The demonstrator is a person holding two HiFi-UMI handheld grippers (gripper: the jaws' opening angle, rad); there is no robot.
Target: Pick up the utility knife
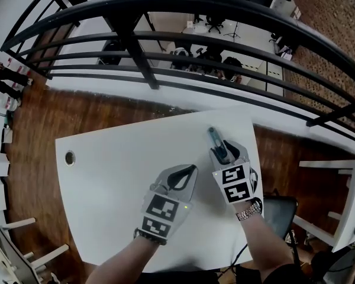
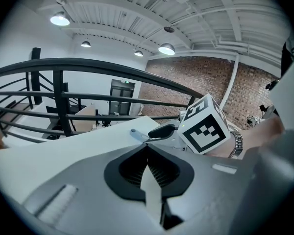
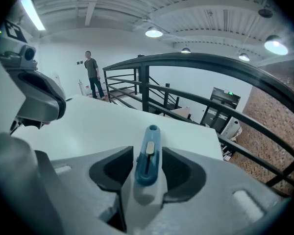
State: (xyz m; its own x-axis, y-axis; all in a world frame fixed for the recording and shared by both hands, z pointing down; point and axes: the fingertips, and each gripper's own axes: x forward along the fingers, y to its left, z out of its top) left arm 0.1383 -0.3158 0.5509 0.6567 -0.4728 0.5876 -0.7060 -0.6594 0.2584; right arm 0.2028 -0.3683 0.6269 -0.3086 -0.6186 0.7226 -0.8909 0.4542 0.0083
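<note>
The utility knife (image 1: pixel 216 141), blue and grey with a slider on top, lies on the white table (image 1: pixel 112 182) near its far right corner. My right gripper (image 1: pixel 224 153) is down over its rear end. In the right gripper view the knife (image 3: pixel 148 160) sits lengthwise between the two black pads (image 3: pixel 112 170), with a thin gap on each side and its tip pointing away. My left gripper (image 1: pixel 185 175) hovers just left of it, shut and empty. From the left gripper (image 2: pixel 148 156) view, the knife tip (image 2: pixel 136 133) sticks out ahead of the right gripper (image 2: pixel 161 131).
A black metal railing (image 1: pixel 165 40) runs just beyond the table's far edge, with a lower floor behind it. A cable hole (image 1: pixel 69 157) sits at the table's left side. A dark chair (image 1: pixel 279 210) stands off the right edge. A person (image 3: pixel 92 75) stands far away.
</note>
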